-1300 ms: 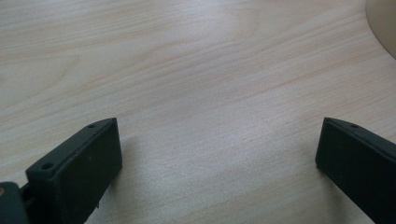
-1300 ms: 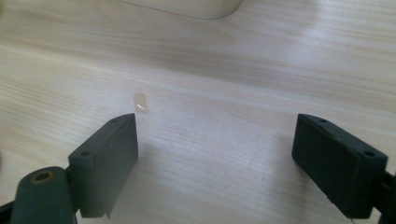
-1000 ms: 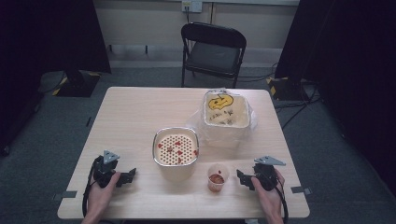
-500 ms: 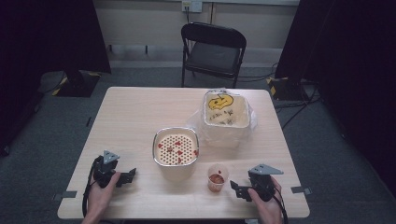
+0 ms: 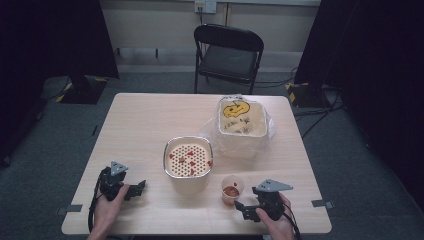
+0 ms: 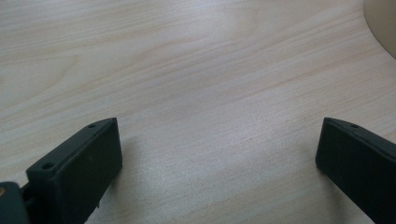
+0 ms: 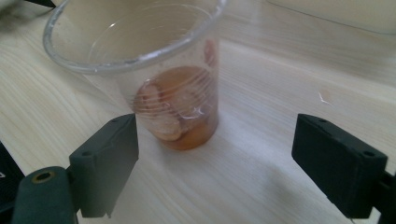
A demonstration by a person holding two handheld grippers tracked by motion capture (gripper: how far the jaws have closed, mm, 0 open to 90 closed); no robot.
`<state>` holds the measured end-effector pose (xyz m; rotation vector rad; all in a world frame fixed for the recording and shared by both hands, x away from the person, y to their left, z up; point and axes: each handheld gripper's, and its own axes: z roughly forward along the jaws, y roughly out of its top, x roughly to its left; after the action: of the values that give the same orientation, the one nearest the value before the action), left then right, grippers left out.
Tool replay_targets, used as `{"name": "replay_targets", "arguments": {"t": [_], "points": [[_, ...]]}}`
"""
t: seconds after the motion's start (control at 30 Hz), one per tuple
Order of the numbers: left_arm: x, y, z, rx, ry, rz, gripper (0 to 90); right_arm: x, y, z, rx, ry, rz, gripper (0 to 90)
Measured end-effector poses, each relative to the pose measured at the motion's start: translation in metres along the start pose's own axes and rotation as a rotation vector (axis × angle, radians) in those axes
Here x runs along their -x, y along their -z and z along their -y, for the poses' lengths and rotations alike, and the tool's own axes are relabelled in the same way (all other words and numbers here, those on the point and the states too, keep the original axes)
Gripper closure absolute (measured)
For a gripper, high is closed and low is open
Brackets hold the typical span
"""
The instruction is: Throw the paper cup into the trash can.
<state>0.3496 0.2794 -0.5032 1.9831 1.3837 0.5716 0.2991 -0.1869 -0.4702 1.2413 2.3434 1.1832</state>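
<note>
A clear plastic cup [image 5: 232, 189] w/ reddish-brown pieces and liquid at its bottom stands upright near the front edge of the tabletop [image 5: 145, 125], just right of centre. In the right gripper view the cup [image 7: 154, 70] sits ahead of the spread fingers [image 7: 105, 163], closer to the left-hand one; the cup wall looks just shy of it, tho contact can't be told for sure. Nothing is pinched.

Right gripper [image 5: 243, 209] lies low at the front edge, held in the person's right hand [image 5: 277, 222], pointing left toward the cup and just beside it.

Behind the cup and to its left: a metal bowl w/ a perforated cream strainer insert [image 5: 188, 159] holding a few red pieces. Further back and right, a cream bin [image 5: 242, 124] lined w/ a clear plastic bag, yellow scraps inside.

Left gripper [image 5: 141, 186] rests at the front-left of the tabletop in the person's left hand [image 5: 107, 207], well apart from the cup. In the left gripper view its fingers [image 6: 79, 168] are spread wide over bare wood, gripping nothing; a pale curved edge shows at top right, too little to identify.

A black folding chair [image 5: 227, 52] stands beyond the tabletop's far side.
</note>
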Motion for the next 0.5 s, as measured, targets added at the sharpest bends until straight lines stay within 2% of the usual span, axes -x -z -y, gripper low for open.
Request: {"name": "replay_targets", "arguments": {"t": [0.07, 0.3, 0.37, 0.5], "points": [[0.0, 0.0, 0.0, 0.0, 0.0, 0.0, 0.0, -0.005, -0.005, -0.005, 0.008, 0.021, -0.009, 14.2], [0.0, 0.0, 0.0, 0.0, 0.001, 0.0, 0.0, -0.011, -0.013, -0.012, 0.023, 0.027, -0.045, 16.5], [0.0, 0.0, 0.0, 0.0, 0.0, -0.001, 0.0, -0.015, -0.019, -0.015, 0.028, 0.048, -0.051, 17.4], [0.0, 0.0, 0.0, 0.0, 0.0, 0.0, 0.0, -0.014, -0.027, -0.018, 0.032, 0.044, -0.066, 18.5]]}}
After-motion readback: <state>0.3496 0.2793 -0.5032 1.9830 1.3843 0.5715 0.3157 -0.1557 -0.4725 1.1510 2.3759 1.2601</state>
